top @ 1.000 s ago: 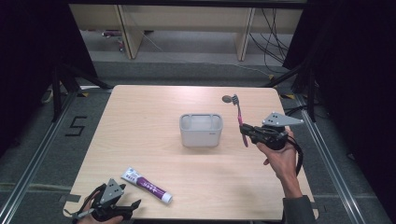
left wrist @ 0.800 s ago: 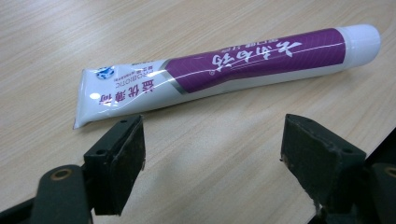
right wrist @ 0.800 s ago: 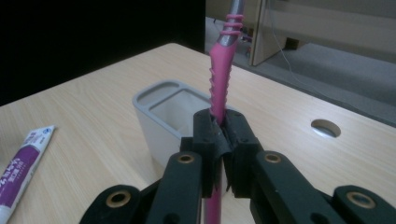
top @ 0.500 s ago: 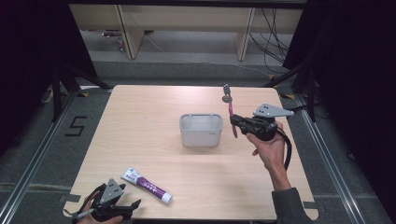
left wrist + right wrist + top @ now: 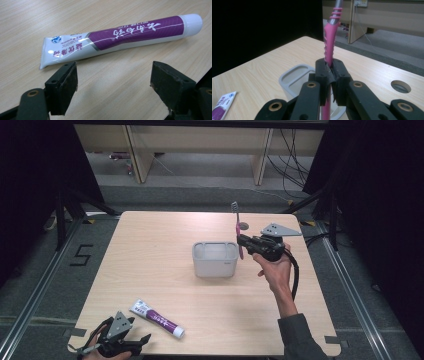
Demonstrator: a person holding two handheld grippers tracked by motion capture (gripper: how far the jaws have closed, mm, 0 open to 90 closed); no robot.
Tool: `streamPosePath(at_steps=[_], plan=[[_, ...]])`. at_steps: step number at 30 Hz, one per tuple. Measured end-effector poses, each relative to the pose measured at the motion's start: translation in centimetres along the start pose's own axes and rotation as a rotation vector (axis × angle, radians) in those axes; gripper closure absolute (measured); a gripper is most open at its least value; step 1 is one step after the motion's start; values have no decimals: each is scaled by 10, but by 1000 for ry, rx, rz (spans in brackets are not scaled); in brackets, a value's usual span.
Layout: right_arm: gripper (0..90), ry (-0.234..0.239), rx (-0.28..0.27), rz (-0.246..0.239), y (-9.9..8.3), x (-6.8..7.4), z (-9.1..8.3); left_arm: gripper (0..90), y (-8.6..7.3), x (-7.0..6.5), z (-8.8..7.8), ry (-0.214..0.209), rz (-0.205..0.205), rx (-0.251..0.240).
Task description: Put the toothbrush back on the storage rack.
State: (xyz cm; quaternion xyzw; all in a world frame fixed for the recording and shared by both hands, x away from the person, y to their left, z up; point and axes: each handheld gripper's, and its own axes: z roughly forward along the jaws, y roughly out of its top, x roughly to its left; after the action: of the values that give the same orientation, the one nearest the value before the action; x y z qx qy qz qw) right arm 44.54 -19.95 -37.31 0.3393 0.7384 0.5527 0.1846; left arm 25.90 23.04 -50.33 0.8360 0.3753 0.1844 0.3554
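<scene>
Right gripper (image 5: 246,241): jaws clamped on pink toothbrush (image 5: 237,227), held upright (head up) just beside grey holder (image 5: 215,260) at table (image 5: 150,250) centre. Left gripper (image 5: 131,344): jaws spread, resting near table's front edge, just short of toothpaste tube (image 5: 117,37), lying flat.

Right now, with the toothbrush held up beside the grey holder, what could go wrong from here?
1. The right gripper pinches the pink toothbrush on its thin handle, so it may pivot or slip on the way down.
2. Its lower end hangs near the rim of the grey holder; it could catch the rim and push or tip the holder.
3. The toothpaste tube lies close to the table edge; a clumsy approach by the open left gripper might nudge it.
</scene>
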Motion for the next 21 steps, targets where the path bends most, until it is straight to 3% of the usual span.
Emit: streamPosePath(at_steps=[1,2,4,5,6,7,9,12,14,21], plan=[[846,-11,-4,-10,1,-1,2,217,0,1,-1,9,12,3],[846,0,-1,11,2,-1,5,217,1,2,-1,3,22,0],[846,-9,-11,2,2,-3,9,217,0,1,-1,1,15,0],[846,-1,-2,32,2,-2,11,217,0,1,0,0,20,-9],[846,-1,-2,32,2,-2,11,217,0,1,0,0,20,-9],[846,-5,-10,8,2,-5,13,217,1,1,-1,2,12,5],[846,6,-6,47,0,-6,18,217,0,1,-1,-1,16,3],[846,-8,-17,39,0,-10,23,217,1,1,-1,2,13,3],[846,-8,-11,69,0,-12,28,216,0,0,-1,-1,7,4],[846,-27,-8,72,1,-16,38,215,0,0,-1,-3,7,1]])
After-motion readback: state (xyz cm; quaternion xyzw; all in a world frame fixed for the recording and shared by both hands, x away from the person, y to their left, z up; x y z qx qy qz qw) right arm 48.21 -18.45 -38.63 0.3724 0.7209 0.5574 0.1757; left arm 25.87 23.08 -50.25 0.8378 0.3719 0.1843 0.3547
